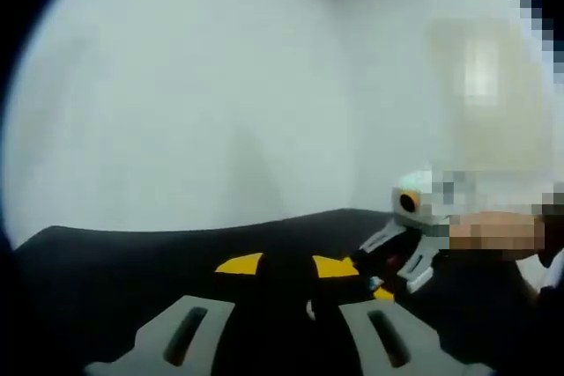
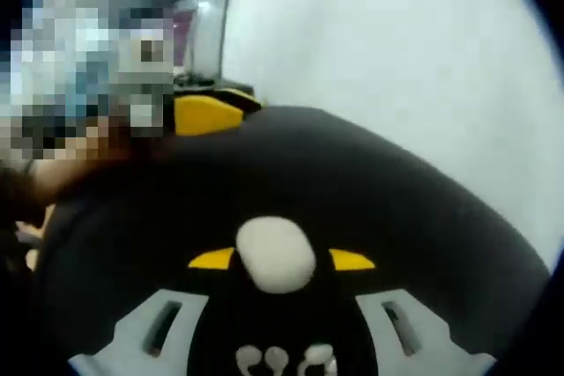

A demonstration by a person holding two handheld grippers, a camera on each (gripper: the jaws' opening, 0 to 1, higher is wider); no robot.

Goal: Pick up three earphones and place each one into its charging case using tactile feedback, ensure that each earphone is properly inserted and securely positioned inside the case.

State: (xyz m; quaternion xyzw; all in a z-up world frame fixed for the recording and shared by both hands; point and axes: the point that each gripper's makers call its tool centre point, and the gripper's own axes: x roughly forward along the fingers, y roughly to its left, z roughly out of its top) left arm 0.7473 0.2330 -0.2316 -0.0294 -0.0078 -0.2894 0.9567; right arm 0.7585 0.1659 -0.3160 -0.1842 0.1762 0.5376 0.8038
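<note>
Only the right gripper view shows the white case (image 2: 275, 254) and earphones (image 2: 273, 359), stems toward the camera, on the dark counter (image 2: 370, 191). Both the right claw (image 2: 278, 328) and left claw (image 1: 286, 332) stand wide, empty.

I am seeing a black surface (image 2: 423, 217) carrying a closed white charging case (image 2: 275, 253), three white earphones (image 2: 286, 360) lying just beside it, and yellow markings (image 2: 211, 258) sitting either side of the case.
</note>
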